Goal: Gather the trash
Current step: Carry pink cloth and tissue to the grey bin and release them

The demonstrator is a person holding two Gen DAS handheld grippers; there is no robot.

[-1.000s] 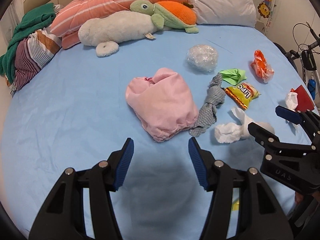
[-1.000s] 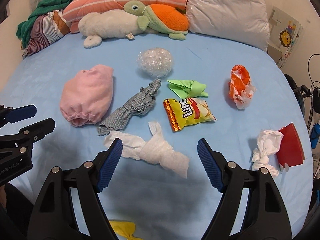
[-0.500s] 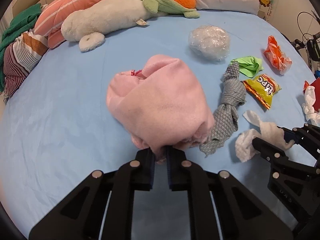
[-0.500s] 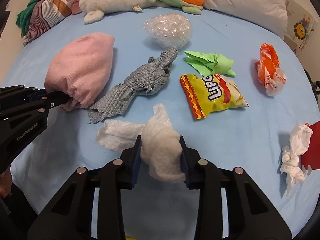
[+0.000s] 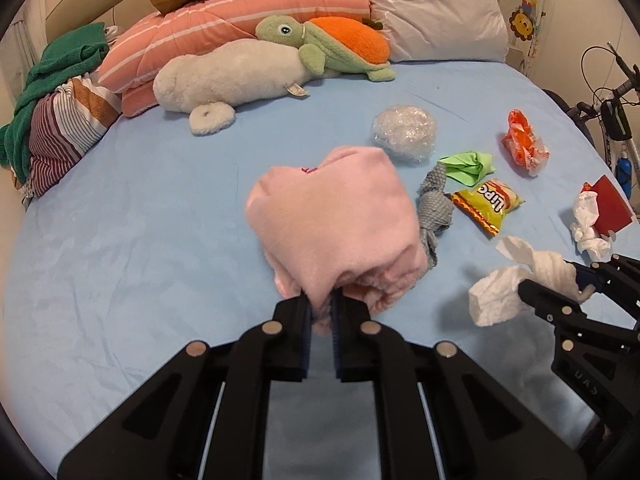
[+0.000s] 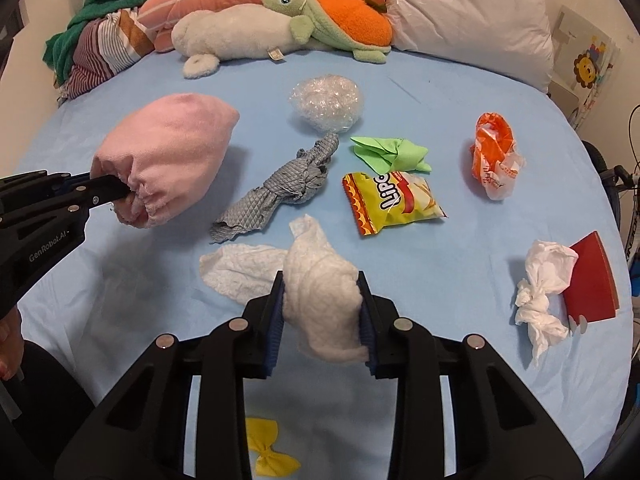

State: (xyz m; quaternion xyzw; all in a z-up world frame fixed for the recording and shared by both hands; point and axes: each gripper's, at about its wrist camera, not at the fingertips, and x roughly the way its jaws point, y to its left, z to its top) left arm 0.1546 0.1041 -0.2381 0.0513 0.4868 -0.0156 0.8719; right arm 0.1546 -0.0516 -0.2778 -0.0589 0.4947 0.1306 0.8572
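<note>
My left gripper point(image 5: 320, 322) is shut on the hem of a pink fleece cloth point(image 5: 336, 220) and holds it just above the blue bed sheet point(image 5: 132, 240); the cloth also shows in the right wrist view point(image 6: 168, 160). My right gripper point(image 6: 322, 320) is shut on a white crumpled tissue point(image 6: 320, 292), which also shows in the left wrist view point(image 5: 520, 280). On the sheet lie a grey quilted rag point(image 6: 284, 188), a yellow chip bag point(image 6: 392, 204), a green wrapper point(image 6: 388, 152), a bubble-wrap ball point(image 6: 326, 102), an orange plastic bag point(image 6: 494, 156) and another white tissue point(image 6: 540, 292).
A red card point(image 6: 592, 280) lies by the second tissue near the bed's right edge. A yellow bow point(image 6: 268, 452) lies under my right gripper. Plush toys point(image 5: 248, 76), pillows point(image 5: 432, 12) and folded clothes point(image 5: 60, 120) line the head of the bed. A bicycle point(image 5: 612, 108) stands at the right.
Both grippers went from open to shut, the left on the pink cloth's hem and the right on the white tissue. Both things have since been lifted slightly off the sheet.
</note>
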